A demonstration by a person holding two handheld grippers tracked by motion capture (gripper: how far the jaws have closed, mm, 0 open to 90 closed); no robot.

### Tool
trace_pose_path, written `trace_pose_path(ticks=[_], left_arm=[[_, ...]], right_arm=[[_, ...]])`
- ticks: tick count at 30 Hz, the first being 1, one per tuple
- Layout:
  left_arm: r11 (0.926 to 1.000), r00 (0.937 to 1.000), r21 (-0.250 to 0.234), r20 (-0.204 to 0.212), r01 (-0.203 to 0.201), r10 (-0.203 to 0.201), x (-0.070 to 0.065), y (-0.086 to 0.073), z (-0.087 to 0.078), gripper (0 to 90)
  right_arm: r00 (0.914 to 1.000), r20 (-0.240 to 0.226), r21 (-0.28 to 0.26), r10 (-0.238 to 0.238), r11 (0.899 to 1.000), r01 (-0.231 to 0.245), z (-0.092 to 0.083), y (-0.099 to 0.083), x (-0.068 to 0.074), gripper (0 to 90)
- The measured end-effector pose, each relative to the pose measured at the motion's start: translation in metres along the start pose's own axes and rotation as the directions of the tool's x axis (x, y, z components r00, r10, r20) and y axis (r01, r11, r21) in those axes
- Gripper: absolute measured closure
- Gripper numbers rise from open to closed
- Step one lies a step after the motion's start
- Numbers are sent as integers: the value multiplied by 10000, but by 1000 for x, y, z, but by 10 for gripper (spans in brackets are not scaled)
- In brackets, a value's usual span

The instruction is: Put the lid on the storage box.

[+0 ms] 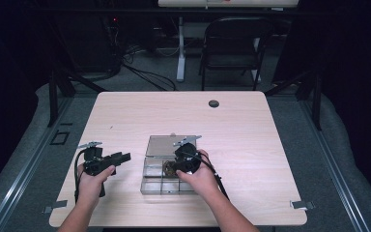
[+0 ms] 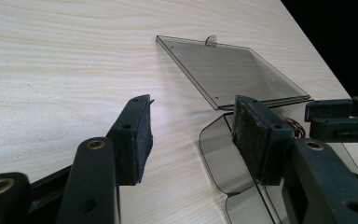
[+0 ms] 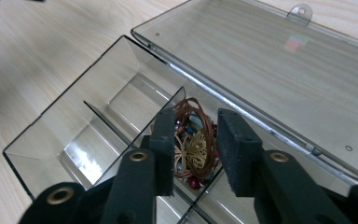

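Over the clear plastic compartment box (image 3: 74, 135), the right gripper (image 3: 196, 144) gapes around a coiled copper-wire trinket (image 3: 193, 140) — left gripper (image 2: 191, 135) open, empty.

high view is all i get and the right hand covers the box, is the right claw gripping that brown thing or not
observer: No. In the right gripper view the right claw is open, with its pads on either side of the brown wire ornament and a gap at the right pad.
operator: where does it sit
observer: In a compartment of the clear box, right beside the hinge. The lid lies flat open behind it.
operator: and the left claw
observer: In the left gripper view the left claw is open, with only bare table between its pads, and it is aimed at the box's near corner.
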State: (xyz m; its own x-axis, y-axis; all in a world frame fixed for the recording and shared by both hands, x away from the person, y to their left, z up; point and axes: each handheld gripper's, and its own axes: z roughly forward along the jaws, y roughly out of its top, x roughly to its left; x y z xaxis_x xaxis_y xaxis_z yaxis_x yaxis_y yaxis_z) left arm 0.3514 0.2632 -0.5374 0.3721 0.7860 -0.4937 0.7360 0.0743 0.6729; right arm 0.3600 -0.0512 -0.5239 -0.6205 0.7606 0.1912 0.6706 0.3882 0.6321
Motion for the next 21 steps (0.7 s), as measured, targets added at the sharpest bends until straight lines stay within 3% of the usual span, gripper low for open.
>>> trace_pose_path(ticks=[10, 15, 21], left_arm=[[9999, 9999, 115, -65, -115, 116, -2, -1, 2, 477], [9997, 9994, 72, -220, -247, 249, -3, 0, 3, 475], [9983, 9983, 221, -204, -536, 541, -5, 2, 6, 464]], right_arm=[[10000, 12, -298, 52, 9995, -52, -7, 3, -10, 490], [9997, -115, -394, 221, 9990, -225, -9, 2, -16, 456], [9993, -334, -366, -151, 9992, 139, -13, 1, -19, 436]])
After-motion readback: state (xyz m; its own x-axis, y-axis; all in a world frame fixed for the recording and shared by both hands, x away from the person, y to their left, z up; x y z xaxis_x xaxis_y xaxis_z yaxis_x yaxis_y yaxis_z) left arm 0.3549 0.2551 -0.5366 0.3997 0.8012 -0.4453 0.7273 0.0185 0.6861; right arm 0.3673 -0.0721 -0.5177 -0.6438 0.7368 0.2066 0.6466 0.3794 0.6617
